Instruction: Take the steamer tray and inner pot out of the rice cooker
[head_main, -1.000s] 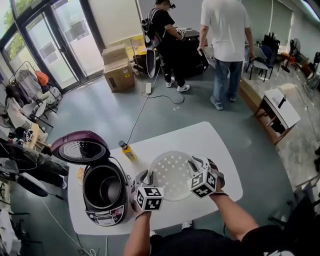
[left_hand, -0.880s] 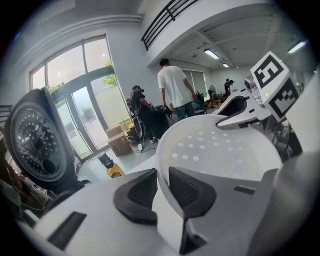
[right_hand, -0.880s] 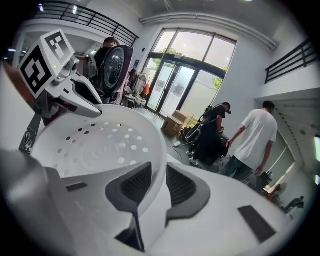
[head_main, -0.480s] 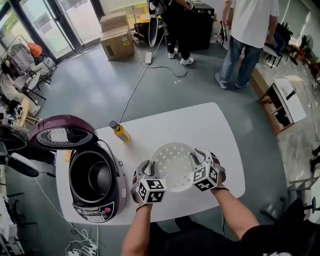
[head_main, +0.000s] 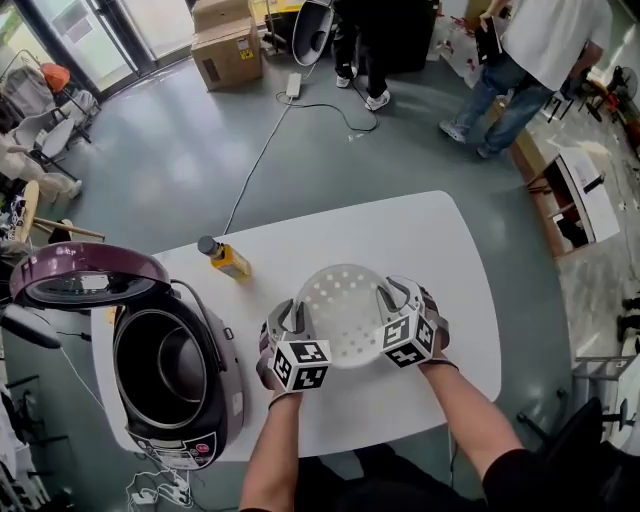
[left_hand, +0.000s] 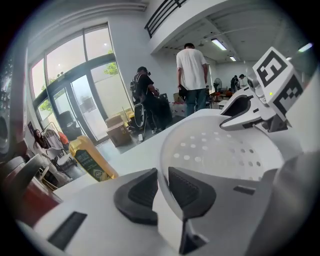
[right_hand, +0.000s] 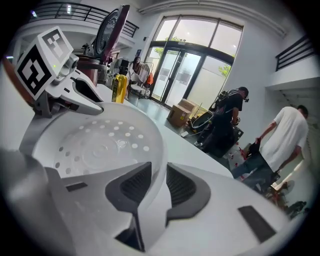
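Observation:
The white perforated steamer tray (head_main: 343, 312) hangs low over the white table (head_main: 420, 240), held by both grippers. My left gripper (head_main: 291, 322) is shut on the tray's left rim (left_hand: 161, 165); my right gripper (head_main: 392, 298) is shut on its right rim (right_hand: 159, 165). In each gripper view the thin rim runs between the black pads (left_hand: 186, 192). The purple rice cooker (head_main: 175, 385) stands open at the table's left end, lid (head_main: 85, 275) raised, with the dark inner pot (head_main: 165, 368) still inside it.
A yellow bottle with a dark cap (head_main: 225, 257) stands on the table behind the cooker. A cord runs from the cooker across the floor. Two people (head_main: 540, 60) stand farther back near cardboard boxes (head_main: 228, 45) and a low cabinet (head_main: 572, 195).
Both grippers have come down with the steamer tray, closer to the tabletop. The head view has tilted down, so the cooker and table sit lower and nearer in the picture.

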